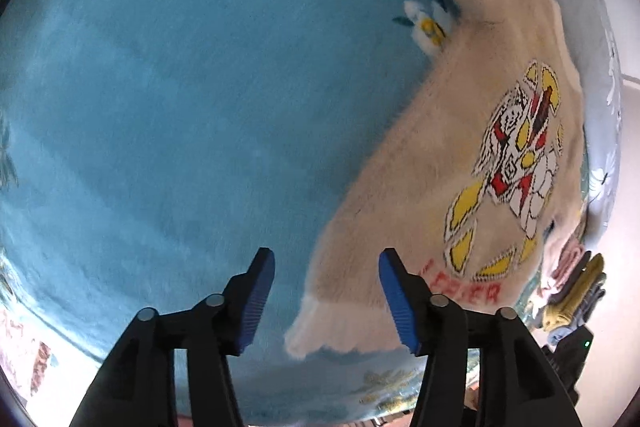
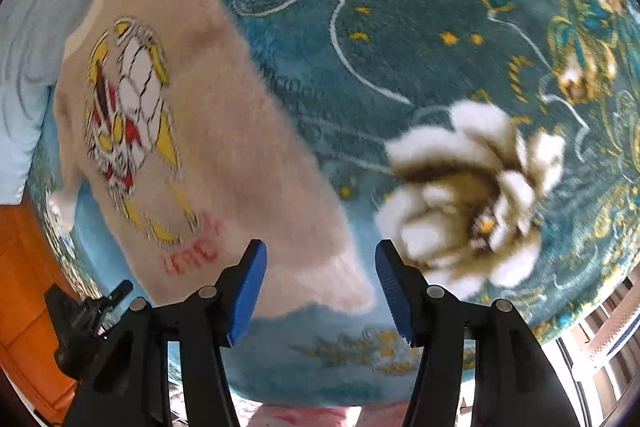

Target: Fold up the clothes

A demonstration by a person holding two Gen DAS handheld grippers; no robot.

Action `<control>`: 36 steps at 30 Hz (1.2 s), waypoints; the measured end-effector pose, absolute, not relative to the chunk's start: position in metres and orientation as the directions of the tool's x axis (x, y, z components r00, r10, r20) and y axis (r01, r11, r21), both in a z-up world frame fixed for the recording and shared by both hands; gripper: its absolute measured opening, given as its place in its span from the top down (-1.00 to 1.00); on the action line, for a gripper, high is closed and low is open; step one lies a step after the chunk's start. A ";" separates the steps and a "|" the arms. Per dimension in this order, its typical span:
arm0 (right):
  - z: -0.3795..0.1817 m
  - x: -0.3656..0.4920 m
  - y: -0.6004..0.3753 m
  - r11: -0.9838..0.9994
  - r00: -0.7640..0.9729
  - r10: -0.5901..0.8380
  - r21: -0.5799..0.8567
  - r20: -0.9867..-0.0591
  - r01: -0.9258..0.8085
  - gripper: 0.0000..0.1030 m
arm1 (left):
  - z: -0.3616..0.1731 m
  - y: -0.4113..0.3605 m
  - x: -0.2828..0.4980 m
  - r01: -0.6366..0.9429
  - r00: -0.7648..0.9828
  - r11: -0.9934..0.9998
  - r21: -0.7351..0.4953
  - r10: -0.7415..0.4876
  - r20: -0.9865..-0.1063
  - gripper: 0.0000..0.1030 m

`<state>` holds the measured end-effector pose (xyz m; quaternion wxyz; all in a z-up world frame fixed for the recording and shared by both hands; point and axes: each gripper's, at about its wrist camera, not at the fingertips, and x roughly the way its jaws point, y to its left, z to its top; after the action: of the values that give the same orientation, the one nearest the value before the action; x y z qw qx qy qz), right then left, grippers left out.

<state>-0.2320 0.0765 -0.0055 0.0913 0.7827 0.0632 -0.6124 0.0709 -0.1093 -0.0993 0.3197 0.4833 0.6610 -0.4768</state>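
Sweater of cream fleece, bearing a red, yellow and white robot motif above red lettering, lay spread flat on a teal plush blanket that appeared to cover a bed; flat placement is what a fold requires. In the left wrist view the left hand-held gripper hung over the garment's ribbed hem, jaws apart and holding nothing, with one blue pad over bare blanket and the other over the fleece, so that the hem corner lay in the gap between them. In the right wrist view the right hand-held gripper likewise stood with jaws apart and empty, above a ribbed edge of the sweater, whether cuff or hem corner could not be told, close beside a large white flower printed on the blanket. Both tools pointed steeply downward, a posture that suited pinching two edge points at once, probably to lift and turn the fabric over itself. No fold was yet apparent in the sweater. A stack of other clothes sat past its far side, at the edge of the blanket.
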 end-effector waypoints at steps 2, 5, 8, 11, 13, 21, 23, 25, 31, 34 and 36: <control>-0.017 -0.240 0.068 -0.972 0.250 -0.005 0.064 -0.968 0.226 -0.12 | -0.103 -0.114 0.066 0.945 -0.324 0.071 -0.320 0.343 -0.882 -0.14; -0.030 -0.246 0.060 -0.965 0.258 0.007 0.061 -0.966 0.253 -0.13 | -0.109 -0.119 0.059 0.947 -0.318 0.068 -0.315 0.356 -0.879 -0.14; -0.042 -0.248 0.057 -0.965 0.272 -0.001 0.072 -0.962 0.252 -0.13 | -0.114 -0.118 0.055 0.944 -0.326 0.078 -0.321 0.371 -0.869 -0.13; -0.048 -0.246 0.058 -0.968 0.284 -0.019 0.088 -0.959 0.234 -0.13 | -0.112 -0.116 0.053 0.956 -0.288 0.049 -0.290 0.362 -0.887 0.14; -0.048 -0.242 0.061 -0.971 0.277 -0.023 0.088 -0.960 0.223 -0.13 | -0.110 -0.117 0.055 0.968 -0.245 0.039 -0.247 0.359 -0.901 0.48; -0.031 -0.219 0.055 -0.965 0.252 0.026 0.041 -0.967 0.258 0.75 | -0.081 -0.122 0.063 0.974 -0.207 -0.019 -0.226 0.331 -0.921 0.77; -0.022 -0.212 0.051 -0.958 0.240 0.022 0.049 -0.970 0.284 0.78 | -0.069 -0.123 0.066 0.970 -0.213 -0.042 -0.238 0.319 -0.924 0.78; -0.011 -0.203 0.047 -0.951 0.229 -0.002 0.072 -0.974 0.300 0.79 | -0.055 -0.124 0.070 0.965 -0.219 -0.070 -0.251 0.304 -0.927 0.78; 0.015 -0.177 0.051 -0.938 0.198 -0.047 0.111 -0.979 0.327 0.80 | -0.018 -0.115 0.085 0.952 -0.221 -0.148 -0.269 0.275 -0.936 0.79; 0.020 -0.160 0.061 -0.933 0.201 -0.040 0.108 -0.979 0.343 0.80 | -0.013 -0.106 0.099 0.954 -0.200 -0.162 -0.251 0.282 -0.939 0.79; 0.018 -0.146 0.072 -0.930 0.210 -0.018 0.093 -0.977 0.356 0.80 | -0.014 -0.098 0.113 0.958 -0.182 -0.160 -0.237 0.300 -0.937 0.79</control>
<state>-0.1457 0.0716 0.0185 0.1510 0.7631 0.1108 -0.6185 0.1133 -0.0978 -0.0137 0.3164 0.5558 0.5657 -0.5205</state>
